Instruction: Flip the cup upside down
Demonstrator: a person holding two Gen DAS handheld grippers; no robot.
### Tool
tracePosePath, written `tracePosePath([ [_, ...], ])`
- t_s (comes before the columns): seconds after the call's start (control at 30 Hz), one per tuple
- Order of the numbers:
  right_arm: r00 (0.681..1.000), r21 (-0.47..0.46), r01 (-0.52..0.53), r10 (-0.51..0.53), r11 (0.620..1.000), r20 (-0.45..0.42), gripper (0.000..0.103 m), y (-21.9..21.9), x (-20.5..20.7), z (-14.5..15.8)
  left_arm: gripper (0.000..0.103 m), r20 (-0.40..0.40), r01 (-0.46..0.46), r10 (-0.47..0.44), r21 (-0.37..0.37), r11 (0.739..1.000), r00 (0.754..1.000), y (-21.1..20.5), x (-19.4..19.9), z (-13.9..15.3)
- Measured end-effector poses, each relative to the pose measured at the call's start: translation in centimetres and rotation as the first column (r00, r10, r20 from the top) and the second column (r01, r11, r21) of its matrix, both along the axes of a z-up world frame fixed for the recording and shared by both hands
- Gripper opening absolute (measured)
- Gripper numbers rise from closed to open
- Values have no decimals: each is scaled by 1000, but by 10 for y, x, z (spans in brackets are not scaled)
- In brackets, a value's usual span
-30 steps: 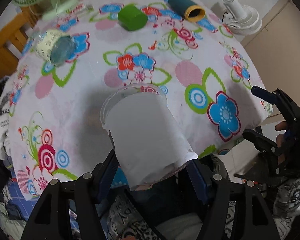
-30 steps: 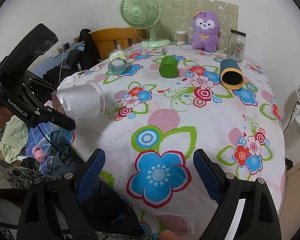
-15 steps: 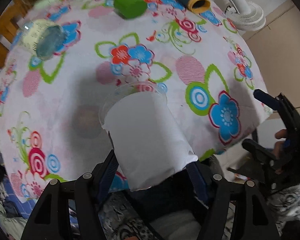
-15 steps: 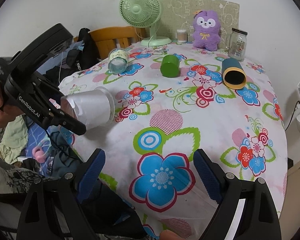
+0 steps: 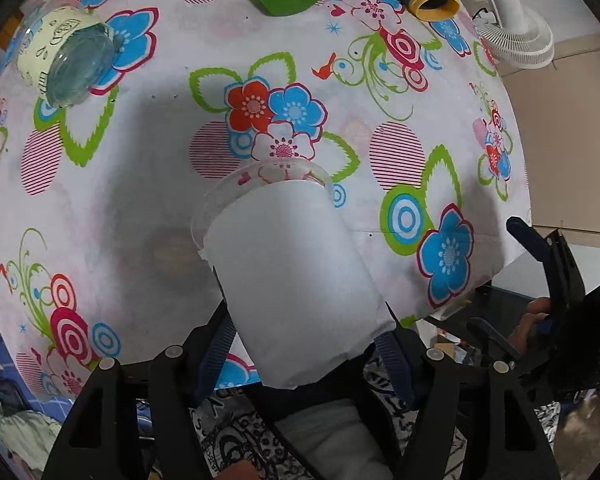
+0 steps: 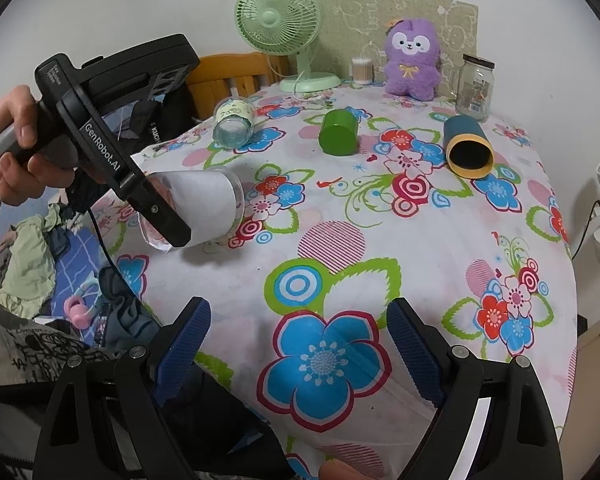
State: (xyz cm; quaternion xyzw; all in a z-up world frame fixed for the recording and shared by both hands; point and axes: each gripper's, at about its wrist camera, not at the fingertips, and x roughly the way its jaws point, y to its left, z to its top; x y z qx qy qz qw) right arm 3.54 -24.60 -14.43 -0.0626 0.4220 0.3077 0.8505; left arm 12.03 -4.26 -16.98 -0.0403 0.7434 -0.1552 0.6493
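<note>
My left gripper (image 5: pixel 304 344) is shut on a clear plastic cup with a white paper sleeve (image 5: pixel 296 276). The cup points mouth forward and downward, its rim close over the flowered tablecloth (image 5: pixel 140 184). In the right wrist view the cup (image 6: pixel 204 208) hangs tilted at the table's left edge, rim near the cloth, held by the left gripper (image 6: pixel 156 216). My right gripper (image 6: pixel 300 344) is open and empty above the table's near edge. It also shows at the right of the left wrist view (image 5: pixel 540 280).
A glass jar (image 6: pixel 234 122) lies on its side at the back left. A green cup (image 6: pixel 338 132) and a teal tube with a yellow rim (image 6: pixel 468 148) lie mid-table. A green fan (image 6: pixel 280 28), purple plush (image 6: pixel 410 60) and lidded jar (image 6: pixel 474 84) stand at the back.
My left gripper has carried the cup forward over the table and tipped its mouth further down toward the cloth. The right gripper has stayed where it was.
</note>
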Motion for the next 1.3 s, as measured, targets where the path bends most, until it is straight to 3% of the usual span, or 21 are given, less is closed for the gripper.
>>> tracePosePath([
  [0.13, 1000, 0, 1, -1, 1000, -2, 91, 1, 2, -2, 72, -6, -17, 17, -13, 1000, 1000, 1, 1, 2],
  [0.3, 1000, -5, -4, 4, 1000, -3, 91, 5, 2, -4, 94, 19, -33, 33, 0, 999, 999, 5, -5, 4],
  [0.63, 1000, -18, -4, 4, 1000, 11, 91, 10, 0, -3, 94, 169, -72, 70, 2, 997, 983, 14, -7, 27],
  [0.8, 999, -17, 25, -25, 1000, 43, 91, 11, 0, 1, 94, 298, -65, 63, -4, 998, 953, 16, -17, 40],
  [1.07, 997, -16, 55, -54, 998, 57, 91, 17, 5, 6, 94, 383, -21, 9, 29, 999, 924, 9, -37, 44],
  [1.3, 992, -1, 122, -122, 992, 25, 91, 27, 15, 14, 94, 458, -50, 23, 47, 998, 889, 18, -44, 54],
])
